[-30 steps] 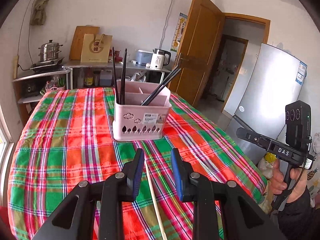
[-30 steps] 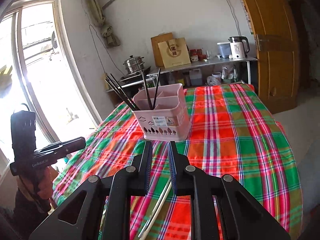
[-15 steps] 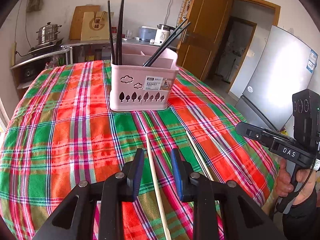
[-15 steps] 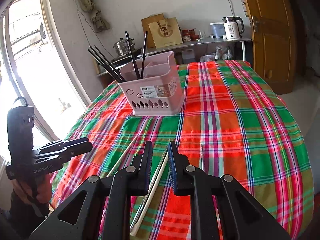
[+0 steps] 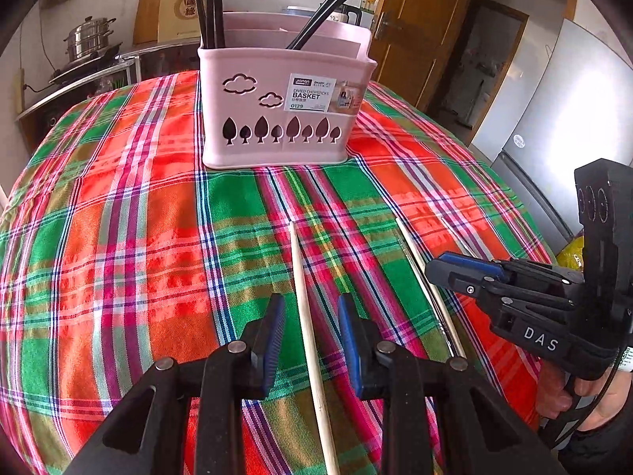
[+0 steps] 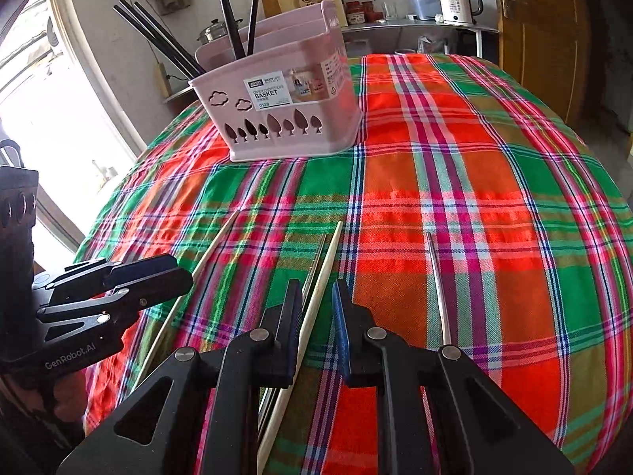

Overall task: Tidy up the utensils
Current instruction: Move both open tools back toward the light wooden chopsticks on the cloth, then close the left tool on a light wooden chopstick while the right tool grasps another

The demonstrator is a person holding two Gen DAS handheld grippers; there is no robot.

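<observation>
- A kitchen room with a wooden door (image 5: 419, 27), a steel steamer pot (image 5: 89, 39) on a shelf and a grey fridge (image 5: 561, 118); in front, a tabletop under a red-and-green plaid cloth (image 5: 118, 237).
- Left wrist view: a pink chopstick basket (image 5: 285, 111) stands on the cloth, black chopsticks (image 5: 207, 4) upright in it, others leaning right.
- Nearer than the basket, a pale chopstick (image 5: 304, 308) lies on the cloth, running between the blue pads of the left hand-held gripper (image 5: 312, 344); its jaws stand apart, not pressing the stick.
- Right of that stick lie another pale chopstick (image 5: 415, 253) and a thin metal one beside it; the right hand-held gripper (image 5: 455, 273) hovers there.
- Right wrist view: the basket (image 6: 285, 118) sits far left, a kettle (image 6: 457, 0) on the shelf behind it.
- Nearer than the basket, the right hand-held gripper (image 6: 316, 328) straddles a pale chopstick (image 6: 320, 289) and a metal chopstick (image 6: 314, 269), jaws narrowly apart, gripping neither.
- Right of these lies a second metal chopstick (image 6: 437, 285); left, a pale one (image 6: 209, 253) by the left hand-held gripper (image 6: 174, 273).
</observation>
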